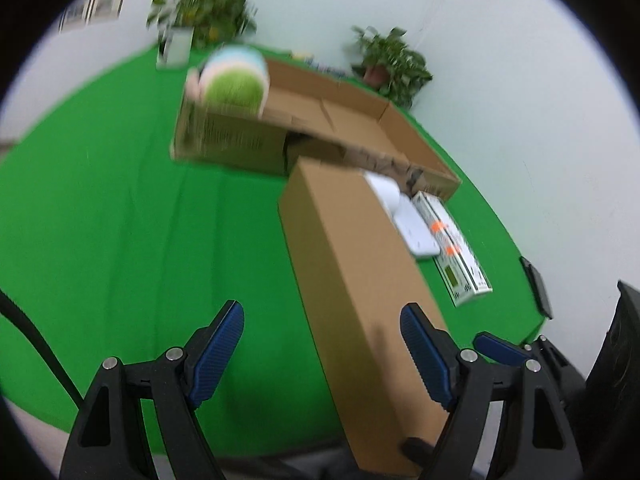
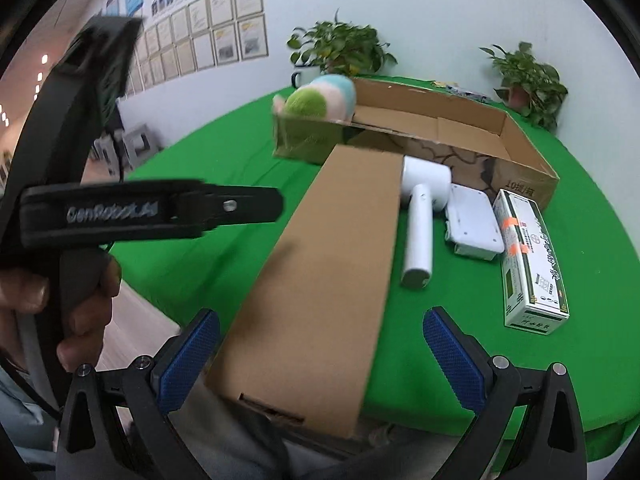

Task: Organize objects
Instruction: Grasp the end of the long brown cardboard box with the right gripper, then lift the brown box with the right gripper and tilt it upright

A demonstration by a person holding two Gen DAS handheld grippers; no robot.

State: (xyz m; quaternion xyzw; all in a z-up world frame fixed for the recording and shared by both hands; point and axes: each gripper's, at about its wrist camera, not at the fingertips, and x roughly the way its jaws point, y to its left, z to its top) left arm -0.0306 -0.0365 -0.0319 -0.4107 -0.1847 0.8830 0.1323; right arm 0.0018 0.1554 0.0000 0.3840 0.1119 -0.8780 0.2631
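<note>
A long closed cardboard box point(image 2: 320, 272) lies on the green table, its near end over the front edge; it also shows in the left wrist view point(image 1: 360, 280). A white hair dryer point(image 2: 420, 216), a white flat case point(image 2: 474, 224) and a white-green medicine box point(image 2: 530, 260) lie to its right. An open cardboard tray point(image 2: 460, 128) at the back holds a plush toy point(image 2: 320, 100) at its left end. My left gripper point(image 1: 322, 354) is open and empty, over the table's front. My right gripper point(image 2: 320, 364) is open, straddling the long box's near end without touching.
Two potted plants point(image 2: 340, 48) point(image 2: 528, 80) stand at the table's back edge. The left hand-held gripper's body point(image 2: 120, 208) fills the left of the right wrist view. A dark device point(image 1: 536, 284) lies at the table's right edge. Framed certificates hang on the wall.
</note>
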